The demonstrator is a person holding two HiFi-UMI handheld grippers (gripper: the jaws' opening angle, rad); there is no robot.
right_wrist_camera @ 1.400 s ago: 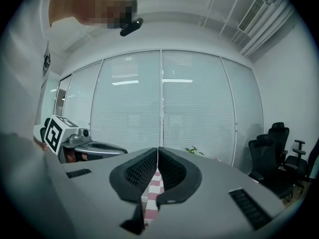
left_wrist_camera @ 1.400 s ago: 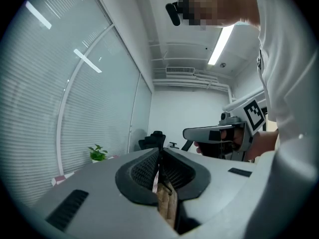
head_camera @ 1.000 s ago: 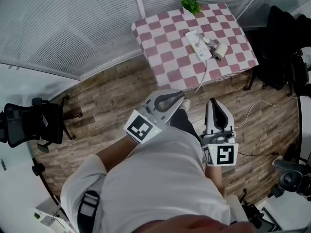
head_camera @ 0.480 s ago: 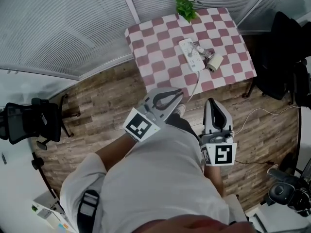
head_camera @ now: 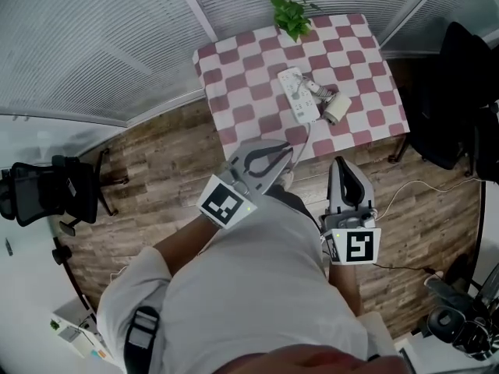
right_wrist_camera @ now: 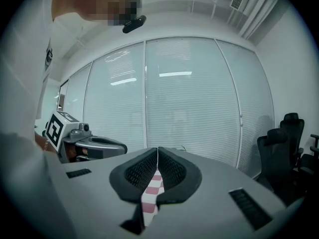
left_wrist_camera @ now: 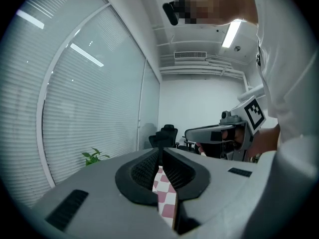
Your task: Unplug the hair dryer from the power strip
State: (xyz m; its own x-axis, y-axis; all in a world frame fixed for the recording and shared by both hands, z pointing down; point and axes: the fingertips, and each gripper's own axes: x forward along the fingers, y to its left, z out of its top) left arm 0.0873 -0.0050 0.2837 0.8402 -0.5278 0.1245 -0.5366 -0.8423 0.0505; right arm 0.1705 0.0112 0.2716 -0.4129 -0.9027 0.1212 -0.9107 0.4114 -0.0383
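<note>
Jaws on both grippers are closed tight with nothing between them. In each gripper view only a thin strip of the pink-and-white checked cloth shows through the slit between the ribbed black pads. In the head view the left gripper [head_camera: 287, 149] and the right gripper [head_camera: 344, 163] are held out side by side in front of the person's white shirt [head_camera: 257, 287]. Both are roughly level and point toward the counter [head_camera: 234, 76]. They hang over the wooden floor [head_camera: 156, 170], just short of the counter's near edge and touching nothing.

On the checked cloth, right of the middle, lies the white power strip [head_camera: 299, 94]. The hair dryer [head_camera: 333, 110] lies just beside it on the right, its pale round end turned toward the near edge. Whether its plug sits in a socket is too small to tell. A white cord [head_camera: 306, 133] runs from the strip over the near edge. At the far edge stands a green potted plant [head_camera: 290, 14], with slatted blinds [head_camera: 101, 37] behind it. A black office chair [head_camera: 47, 197] stands well off to the left.
</note>
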